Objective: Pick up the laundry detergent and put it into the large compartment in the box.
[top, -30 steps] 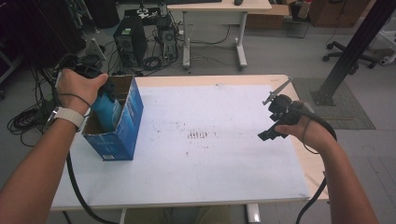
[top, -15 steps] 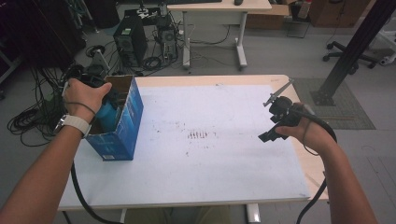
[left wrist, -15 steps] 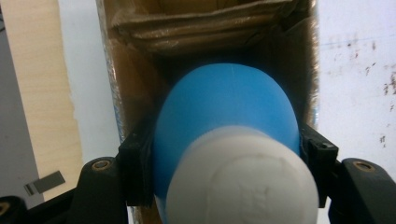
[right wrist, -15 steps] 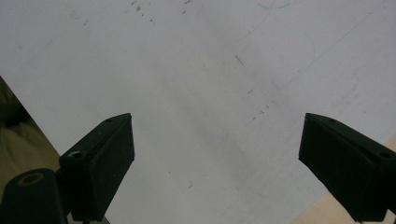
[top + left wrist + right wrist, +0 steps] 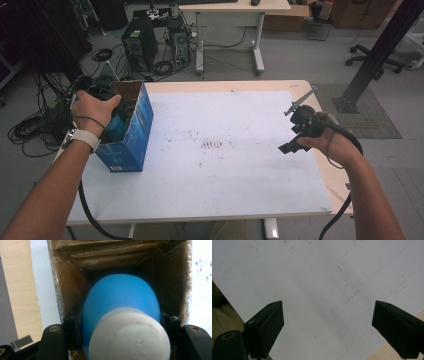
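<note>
The person's left forearm comes in from the lower left of the high view and slants up toward the far left corner of the table. A watch with a pale band sits on the wrist, and the left hand is bent over the open top of a blue cardboard box that stands upright near the table's left edge. The left gripper points down into the box. In the left gripper view its two black fingers press on either side of a blue bottle with a white cap, so they are closed narrowly on the bottle's body. The bottle is inside the box, with brown cardboard walls around it and folded flaps at the bottom; whether it rests on the bottom cannot be told.

The right forearm comes in from the lower right and reaches toward the table's right edge. The right hand holds the right gripper above the white tabletop, tilted down and to the left, with a black cable looping back along the arm. In the right gripper view the fingers stand wide apart with nothing between them, above bare white surface with faint marks, and a strip of wooden edge shows at the lower right corner.

A patch of dark marks lies near the middle of the table, well apart from both hands.
</note>
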The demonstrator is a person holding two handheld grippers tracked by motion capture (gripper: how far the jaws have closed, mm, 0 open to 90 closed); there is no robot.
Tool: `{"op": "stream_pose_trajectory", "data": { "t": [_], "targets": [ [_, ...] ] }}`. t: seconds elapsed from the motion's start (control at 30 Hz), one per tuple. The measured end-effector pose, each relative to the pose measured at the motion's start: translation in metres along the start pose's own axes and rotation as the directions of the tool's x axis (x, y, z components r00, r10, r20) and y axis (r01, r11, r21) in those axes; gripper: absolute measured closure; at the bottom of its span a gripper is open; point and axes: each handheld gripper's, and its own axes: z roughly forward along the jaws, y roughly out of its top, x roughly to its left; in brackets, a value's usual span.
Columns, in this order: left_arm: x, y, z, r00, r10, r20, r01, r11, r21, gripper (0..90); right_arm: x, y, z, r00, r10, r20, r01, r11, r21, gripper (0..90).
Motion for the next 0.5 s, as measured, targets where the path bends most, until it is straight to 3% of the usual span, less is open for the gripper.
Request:
{"op": "stream_pose_trajectory", "data": {
  "t": [0.5],
  "targets": [
    [0.002, -0.003, 0.014, 1.0000, 0.002, 0.003, -0.002, 1.0000, 0.002, 37.4, 0.000, -0.001, 0.002, 1.0000, 0.003, -0.003, -0.003, 1.000, 0.004, 10.5]
  ]
}}
